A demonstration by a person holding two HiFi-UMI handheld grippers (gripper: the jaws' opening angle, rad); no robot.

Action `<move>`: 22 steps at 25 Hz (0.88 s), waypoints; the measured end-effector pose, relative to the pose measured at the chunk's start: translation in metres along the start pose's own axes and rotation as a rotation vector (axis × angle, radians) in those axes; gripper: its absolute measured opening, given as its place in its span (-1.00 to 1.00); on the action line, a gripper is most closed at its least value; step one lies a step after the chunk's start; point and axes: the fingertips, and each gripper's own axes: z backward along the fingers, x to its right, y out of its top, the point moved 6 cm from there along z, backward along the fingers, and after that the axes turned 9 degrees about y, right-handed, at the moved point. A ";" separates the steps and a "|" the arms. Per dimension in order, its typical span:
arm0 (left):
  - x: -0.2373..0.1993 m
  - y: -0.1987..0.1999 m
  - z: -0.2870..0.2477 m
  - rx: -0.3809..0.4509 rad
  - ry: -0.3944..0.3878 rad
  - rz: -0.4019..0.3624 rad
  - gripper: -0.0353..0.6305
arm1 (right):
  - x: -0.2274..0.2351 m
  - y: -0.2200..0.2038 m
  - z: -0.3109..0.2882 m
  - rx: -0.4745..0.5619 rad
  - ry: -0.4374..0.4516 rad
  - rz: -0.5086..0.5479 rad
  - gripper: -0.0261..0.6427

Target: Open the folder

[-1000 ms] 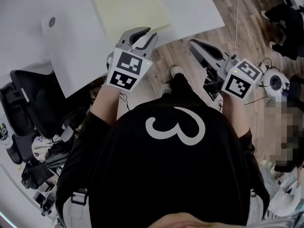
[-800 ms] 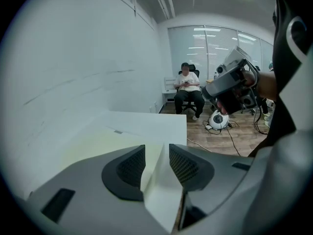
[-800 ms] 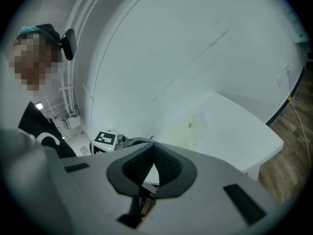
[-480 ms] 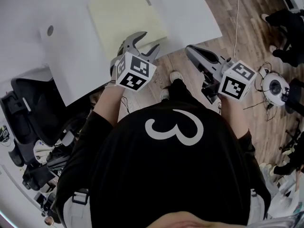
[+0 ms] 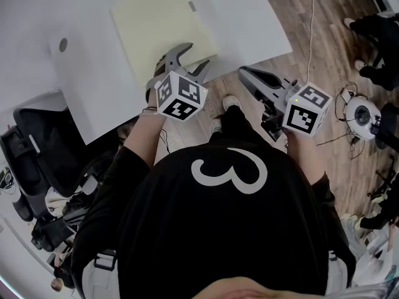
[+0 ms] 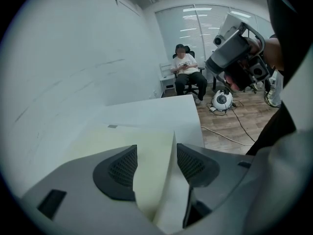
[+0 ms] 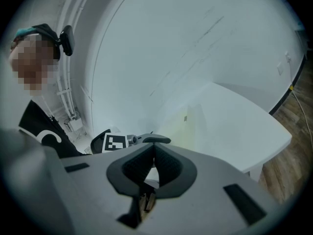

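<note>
A pale yellow folder (image 5: 163, 27) lies flat and closed on the white table (image 5: 249, 17). My left gripper (image 5: 197, 55) hovers at the folder's near right corner. Its jaws have just been opening and stand wide. In the left gripper view the folder's (image 6: 146, 151) right edge runs through the gap of the left gripper (image 6: 156, 155), and the pads do not press on it. My right gripper (image 5: 242, 71) is shut and holds nothing, off the table's near edge over the wooden floor. In the right gripper view the right gripper (image 7: 152, 153) points towards the table (image 7: 234, 116) and the left gripper's marker cube.
A black office chair (image 5: 37, 142) stands left of the table. A round cable hole (image 5: 63, 44) sits in the tabletop's left part. On the wooden floor (image 5: 324, 48) run a white cable (image 5: 310, 23) and a round white device (image 5: 361, 112). A person (image 6: 187, 72) sits far back.
The left gripper's jaws went from nearly shut to wide open, and it sank towards the folder's near corner. The right gripper drifted slightly lower and left, still shut.
</note>
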 end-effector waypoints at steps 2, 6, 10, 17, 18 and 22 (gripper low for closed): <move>-0.001 -0.001 -0.001 0.009 0.011 0.001 -0.16 | 0.001 -0.003 -0.001 -0.003 0.002 -0.007 -0.85; 0.001 -0.002 -0.002 0.009 0.037 -0.017 -0.16 | 0.006 -0.011 0.001 -0.002 -0.006 -0.026 -0.85; -0.002 -0.003 -0.002 0.005 0.061 -0.015 -0.17 | 0.007 -0.018 0.000 -0.002 -0.009 -0.041 -0.85; -0.005 -0.002 -0.002 -0.023 0.024 0.017 -0.20 | 0.010 -0.024 0.002 0.001 -0.014 -0.057 -0.85; -0.005 -0.002 -0.003 -0.027 0.018 0.020 -0.20 | 0.010 -0.024 0.002 0.002 -0.014 -0.058 -0.85; -0.007 -0.001 -0.002 -0.036 0.006 0.029 -0.22 | 0.011 -0.023 0.000 0.003 -0.011 -0.058 -0.85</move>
